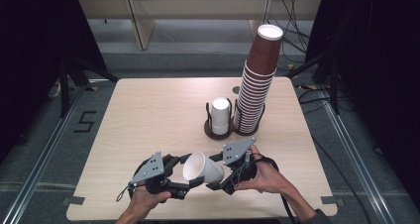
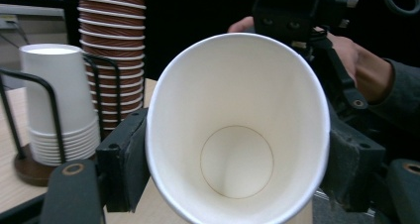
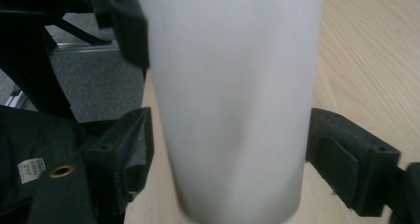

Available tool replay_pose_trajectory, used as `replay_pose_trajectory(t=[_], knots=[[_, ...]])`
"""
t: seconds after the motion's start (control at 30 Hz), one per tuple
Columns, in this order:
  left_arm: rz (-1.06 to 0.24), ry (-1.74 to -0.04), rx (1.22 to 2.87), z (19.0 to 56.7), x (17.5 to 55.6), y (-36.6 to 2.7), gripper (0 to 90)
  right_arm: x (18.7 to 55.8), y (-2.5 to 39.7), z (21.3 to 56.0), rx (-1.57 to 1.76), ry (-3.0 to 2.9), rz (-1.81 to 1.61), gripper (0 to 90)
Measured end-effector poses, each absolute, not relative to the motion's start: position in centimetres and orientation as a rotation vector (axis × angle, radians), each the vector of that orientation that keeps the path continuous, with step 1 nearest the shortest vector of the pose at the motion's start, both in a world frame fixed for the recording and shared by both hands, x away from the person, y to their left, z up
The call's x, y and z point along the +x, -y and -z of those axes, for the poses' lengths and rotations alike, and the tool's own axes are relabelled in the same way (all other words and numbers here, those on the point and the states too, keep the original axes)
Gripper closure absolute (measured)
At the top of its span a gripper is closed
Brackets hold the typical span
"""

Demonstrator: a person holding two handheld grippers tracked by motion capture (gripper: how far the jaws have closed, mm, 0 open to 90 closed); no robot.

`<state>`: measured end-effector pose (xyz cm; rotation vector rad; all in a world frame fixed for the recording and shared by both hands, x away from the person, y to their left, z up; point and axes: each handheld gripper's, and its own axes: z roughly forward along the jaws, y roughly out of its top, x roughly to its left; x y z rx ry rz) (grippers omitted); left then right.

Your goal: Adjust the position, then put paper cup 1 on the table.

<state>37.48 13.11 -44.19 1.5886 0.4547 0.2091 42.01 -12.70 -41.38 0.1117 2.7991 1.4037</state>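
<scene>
Both grippers — left (image 1: 184, 180), right (image 1: 214, 172) (hands low) — pinch the white cup (image 1: 203, 168).

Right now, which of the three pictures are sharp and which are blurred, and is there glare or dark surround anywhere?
High view: sharp, the light wooden table evenly lit, surroundings dark. Left gripper view: the white paper cup is crisp inside, with no glare, while the tall brown cup stack behind is slightly soft. Right gripper view: the same cup's wall is too close, blurred and greyish.

Black tongs (image 1: 194, 180) with grey three-cornered plates, brass-ringed screw holes, trailing cables, and a grey sleeve (image 2: 403, 92)
</scene>
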Motion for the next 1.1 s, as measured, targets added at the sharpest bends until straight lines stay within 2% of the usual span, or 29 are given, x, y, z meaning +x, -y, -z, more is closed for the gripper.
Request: replay_pose_trajectory(t=[0.13, 0.6, 1.1], knots=[[-0.263, -0.472, 1.616, 43.8, 37.5, -13.5, 24.3, 42.2, 13.5, 41.5, 0.171, -2.786, -1.36, 17.0], [-0.461, -0.617, 1.78, 44.2, 38.4, -14.3, 24.1, 42.5, 17.3, 42.7, 0.34, -2.742, -1.212, 21.5], [-0.546, -0.728, 1.84, 44.5, 39.1, -15.2, 23.6, 42.3, 19.4, 43.4, 0.409, -2.734, -1.187, 22.0]])
